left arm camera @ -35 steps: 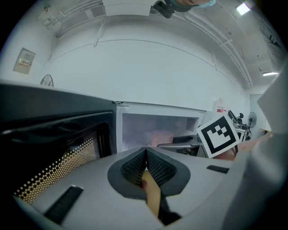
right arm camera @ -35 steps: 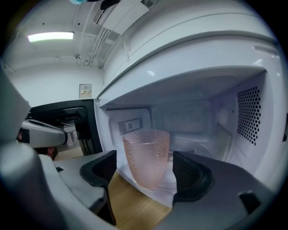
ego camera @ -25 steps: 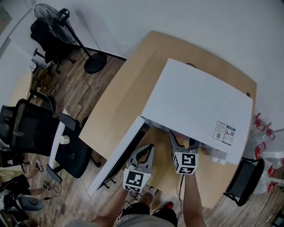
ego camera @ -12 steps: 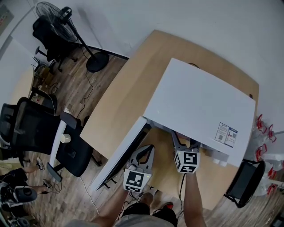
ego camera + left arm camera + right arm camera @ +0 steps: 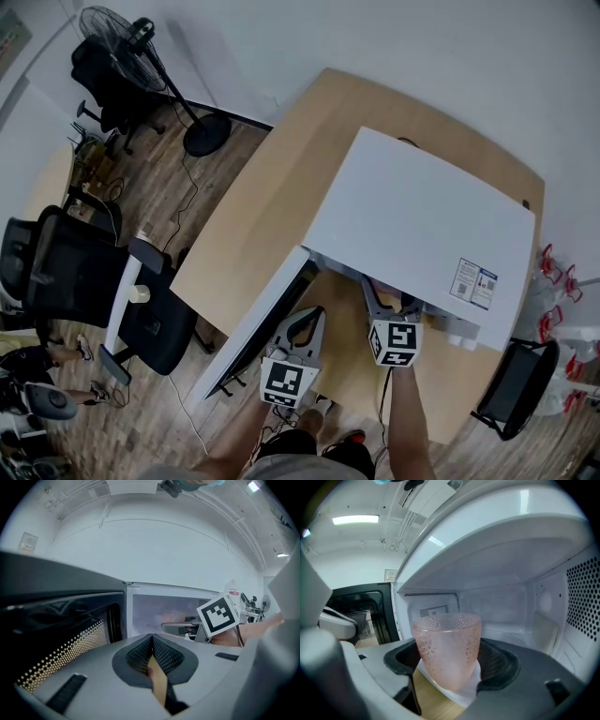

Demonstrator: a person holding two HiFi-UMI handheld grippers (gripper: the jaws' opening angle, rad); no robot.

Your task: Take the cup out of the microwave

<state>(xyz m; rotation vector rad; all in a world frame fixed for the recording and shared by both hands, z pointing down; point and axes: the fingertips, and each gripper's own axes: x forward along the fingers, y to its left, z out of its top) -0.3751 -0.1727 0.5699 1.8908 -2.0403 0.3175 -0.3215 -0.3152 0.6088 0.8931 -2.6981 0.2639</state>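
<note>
**Barely a shift: cup clamped at the oven mouth**

Between half a second ago and now the head view is almost unchanged. The right tool [image 5: 386,302] sits in the same spot at the front opening of the microwave [image 5: 422,216], its tips tucked under the white top, after only a slight creep during the half second before that. I read this as a pause with the grip set and the pull-out not really begun. The grasp looks done, and the withdrawal is what remains.

The right tool's view shows its two dark pads pressed against either side of the pink, pebbled cup [image 5: 447,651], clamped on it. The cup is at the threshold of the cavity. The white lip of the oven floor shows under its base, the wooden bench [image 5: 253,216] shows just in front of that, and the cavity walls rise behind it.

The cup stands upright, with its long axis vertical and its open rim facing up. It tapers toward the base, and the pads hold it across the lower body. It looks empty, though the frosted wall makes that hard to confirm.

The left tool [image 5: 152,656] hangs in front of the open door [image 5: 258,323] with its pads together on nothing. It points toward the opening and is clear of the right tool's path outward.
</note>
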